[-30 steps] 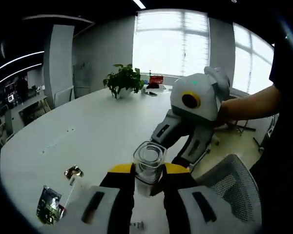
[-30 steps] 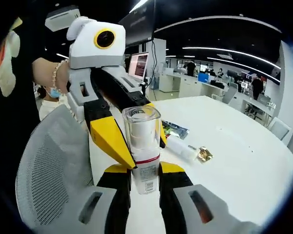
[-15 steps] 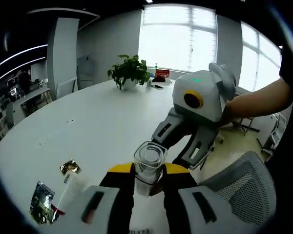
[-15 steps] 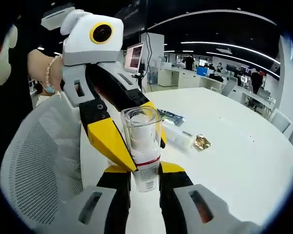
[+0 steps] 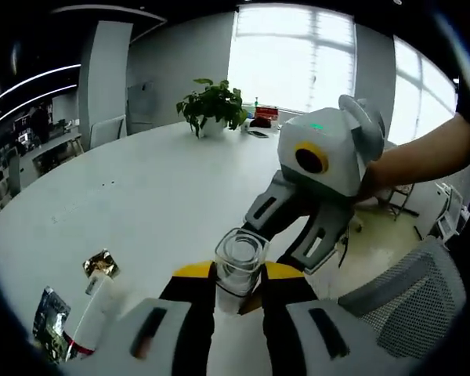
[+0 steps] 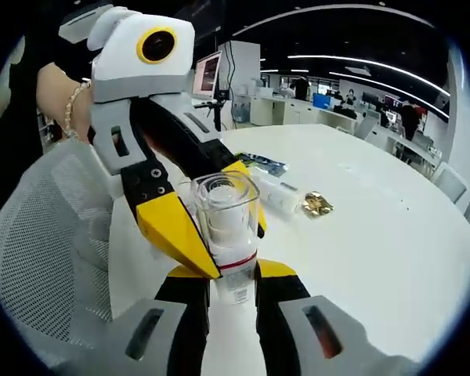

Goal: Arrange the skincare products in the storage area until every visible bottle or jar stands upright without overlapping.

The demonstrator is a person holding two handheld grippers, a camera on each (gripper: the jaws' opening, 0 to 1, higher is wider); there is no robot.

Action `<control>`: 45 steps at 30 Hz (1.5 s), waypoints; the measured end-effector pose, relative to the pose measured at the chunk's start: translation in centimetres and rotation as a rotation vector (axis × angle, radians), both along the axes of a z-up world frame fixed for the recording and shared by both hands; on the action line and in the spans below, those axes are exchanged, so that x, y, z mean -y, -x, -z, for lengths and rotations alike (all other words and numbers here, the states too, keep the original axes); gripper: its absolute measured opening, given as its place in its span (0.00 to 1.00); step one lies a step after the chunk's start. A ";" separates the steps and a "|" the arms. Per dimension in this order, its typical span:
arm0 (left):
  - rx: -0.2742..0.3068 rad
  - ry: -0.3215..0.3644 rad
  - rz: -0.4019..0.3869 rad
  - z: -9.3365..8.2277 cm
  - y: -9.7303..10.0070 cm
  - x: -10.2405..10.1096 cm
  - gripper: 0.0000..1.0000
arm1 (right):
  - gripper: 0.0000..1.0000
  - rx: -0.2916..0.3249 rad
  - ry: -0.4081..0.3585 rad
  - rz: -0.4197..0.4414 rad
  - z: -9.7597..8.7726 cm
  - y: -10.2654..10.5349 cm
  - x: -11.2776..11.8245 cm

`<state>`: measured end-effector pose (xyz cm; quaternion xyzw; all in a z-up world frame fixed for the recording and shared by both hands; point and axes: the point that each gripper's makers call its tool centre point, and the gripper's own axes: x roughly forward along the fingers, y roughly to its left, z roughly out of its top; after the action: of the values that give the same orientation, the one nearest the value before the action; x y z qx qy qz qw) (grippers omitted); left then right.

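Note:
A small bottle (image 5: 239, 266) with a clear cap, white body and red band (image 6: 229, 235) is held in the air over the white table (image 5: 157, 188). My left gripper (image 5: 239, 276) is shut on it. In the right gripper view, the left gripper (image 6: 218, 215) comes in from the left with its yellow jaws clamping the bottle's upper part. My right gripper (image 6: 233, 280) is shut on the labelled lower part. It enters the left gripper view from the right as the right gripper (image 5: 290, 233). A white tube (image 5: 92, 305) with a gold end (image 6: 317, 205) lies on the table.
A printed sachet (image 5: 48, 323) lies beside the tube (image 6: 278, 196), and shows again as the sachet (image 6: 260, 164). A grey mesh chair (image 5: 411, 301) stands at the table edge, close below the grippers. A potted plant (image 5: 213, 102) sits at the far side.
Both views have drifted a little with the hands, so the tube and sachet sit nearer the left edge in the left gripper view. Both grips on the bottle are unchanged.

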<state>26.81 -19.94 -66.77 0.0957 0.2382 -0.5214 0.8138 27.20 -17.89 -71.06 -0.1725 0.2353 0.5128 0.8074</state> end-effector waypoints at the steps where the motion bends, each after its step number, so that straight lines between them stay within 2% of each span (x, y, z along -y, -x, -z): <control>1: -0.005 0.004 -0.005 0.2 -0.2 0.1 0.16 | 0.22 -0.003 0.002 0.002 0.2 -0.2 0.1; 8: -0.011 0.011 -0.009 1.2 -1.1 0.5 0.16 | 0.22 -0.012 0.012 0.009 1.6 -1.2 0.6; 10: -0.014 0.010 -0.014 1.7 -1.5 0.5 0.16 | 0.22 -0.009 0.016 0.005 1.4 -1.1 0.7; 15: -0.011 0.026 -0.026 1.3 -2.3 0.9 0.17 | 0.22 -0.019 -0.012 0.021 1.5 -2.2 0.9; 22: -0.003 0.039 -0.025 1.3 -2.9 1.3 0.17 | 0.22 -0.035 -0.019 0.018 1.6 -2.6 1.2; 37: -0.012 0.052 -0.025 1.2 -2.7 1.4 0.17 | 0.22 -0.050 0.008 0.001 2.3 -2.5 1.3; 40: -0.012 0.062 -0.025 0.9 -2.8 1.6 0.20 | 0.22 -0.058 0.022 0.006 2.9 -2.4 1.6; 45: -0.013 0.059 -0.027 0.8 -2.9 1.5 0.23 | 0.27 -0.071 0.011 0.025 2.8 -2.3 1.7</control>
<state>29.69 -21.46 -67.52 0.0653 0.2294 -0.5177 0.8216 29.52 -19.59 -73.86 -0.1555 0.2686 0.5072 0.8040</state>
